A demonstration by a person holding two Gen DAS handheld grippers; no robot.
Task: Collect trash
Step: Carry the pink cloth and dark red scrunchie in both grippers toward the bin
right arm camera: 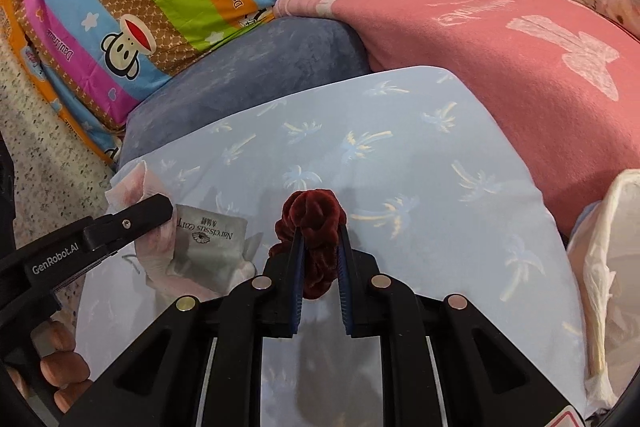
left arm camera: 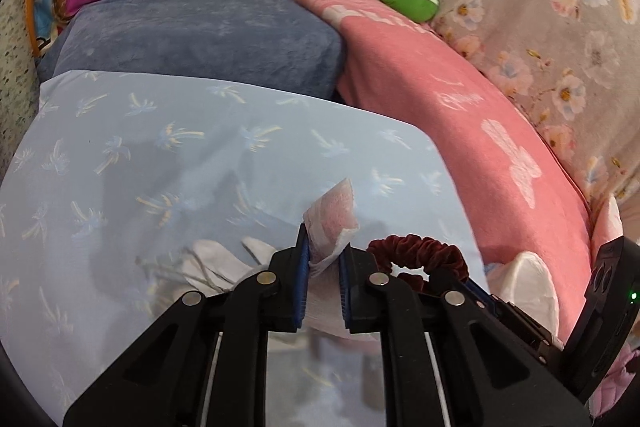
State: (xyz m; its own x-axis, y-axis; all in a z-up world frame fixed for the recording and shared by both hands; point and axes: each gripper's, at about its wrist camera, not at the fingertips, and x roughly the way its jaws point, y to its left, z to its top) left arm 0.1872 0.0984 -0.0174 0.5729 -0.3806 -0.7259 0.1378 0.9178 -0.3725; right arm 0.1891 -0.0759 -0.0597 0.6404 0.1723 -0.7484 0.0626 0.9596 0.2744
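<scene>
Bedding fills the view: on the pale blue sheet (left arm camera: 160,147), the left gripper (left arm camera: 324,267) has its fingers clamped on a soft, light tissue (left arm camera: 332,219), while the right gripper (right arm camera: 320,259) pinches a squashy scrunchie (right arm camera: 312,215); both crumple easily and suit an edge grasp.

Maroon scrunchie (right arm camera: 310,227), palm-printed pale-blue pillow (right arm camera: 400,155), perhaps pinkish-white tissue (left arm camera: 334,217).

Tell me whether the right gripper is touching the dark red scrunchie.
Touching. The right wrist view shows the right gripper with both pads pressed on the dark red scrunchie, which bunches between them.
</scene>
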